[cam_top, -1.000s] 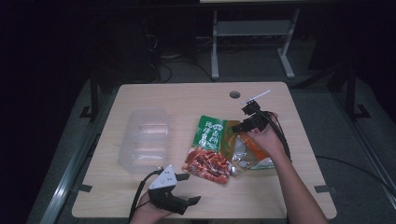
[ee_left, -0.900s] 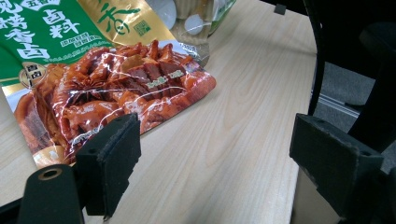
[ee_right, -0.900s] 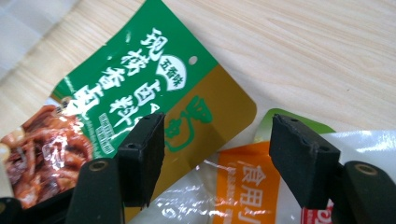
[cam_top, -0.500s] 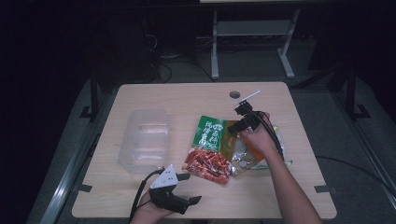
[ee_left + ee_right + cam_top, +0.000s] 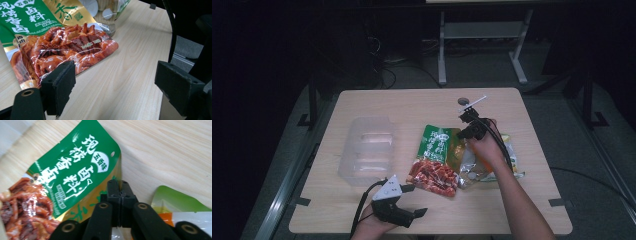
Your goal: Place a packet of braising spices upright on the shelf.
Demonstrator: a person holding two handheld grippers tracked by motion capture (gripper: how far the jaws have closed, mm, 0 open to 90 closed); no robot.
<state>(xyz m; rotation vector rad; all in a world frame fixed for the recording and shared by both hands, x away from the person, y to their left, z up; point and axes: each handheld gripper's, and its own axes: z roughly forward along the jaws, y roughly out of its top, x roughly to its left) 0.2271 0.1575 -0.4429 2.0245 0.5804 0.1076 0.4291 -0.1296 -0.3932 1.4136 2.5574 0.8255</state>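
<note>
The right gripper point(image 5: 118, 185), its jaws having just closed, pinches the gold right edge of the green spice packet point(image 5: 75, 170), whose long axis runs back toward the left gripper point(image 5: 399, 212), whose jaws stand open over bare tabletop point(image 5: 130, 82).

— What sits toward the tabletop point(image 5: 422, 102)'s left edge?
— The plastic container point(image 5: 367, 149). Right of it lies the spice-mix pouch point(image 5: 437, 159), overlapping the snack bag point(image 5: 512, 156) nearer the right edge.
</note>
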